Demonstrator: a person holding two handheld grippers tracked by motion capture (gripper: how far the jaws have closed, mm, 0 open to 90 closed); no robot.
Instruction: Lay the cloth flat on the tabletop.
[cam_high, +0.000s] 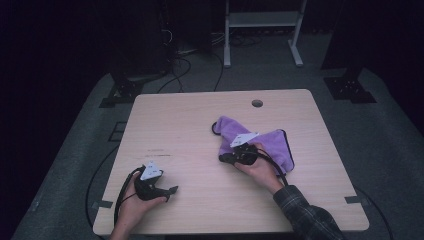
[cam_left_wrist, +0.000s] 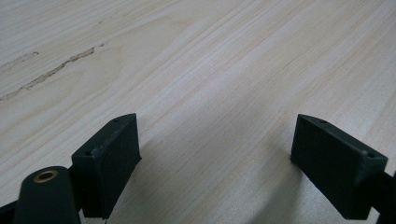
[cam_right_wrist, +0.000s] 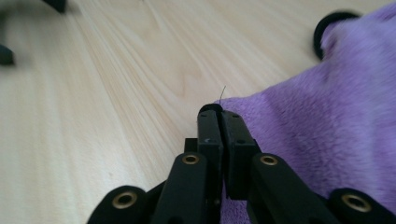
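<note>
Jaws of right gripper (cam_right_wrist: 219, 114) pinch purple cloth's (cam_right_wrist: 327, 116) edge.

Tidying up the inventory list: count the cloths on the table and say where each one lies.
1. A single purple cloth lies crumpled on the right half of the table, beside the right gripper. Anything tucked underneath it would be hidden.

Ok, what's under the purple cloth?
A black ring pokes out from under the cloth at its far-left edge, on the table. The rest of the ring is covered.
</note>
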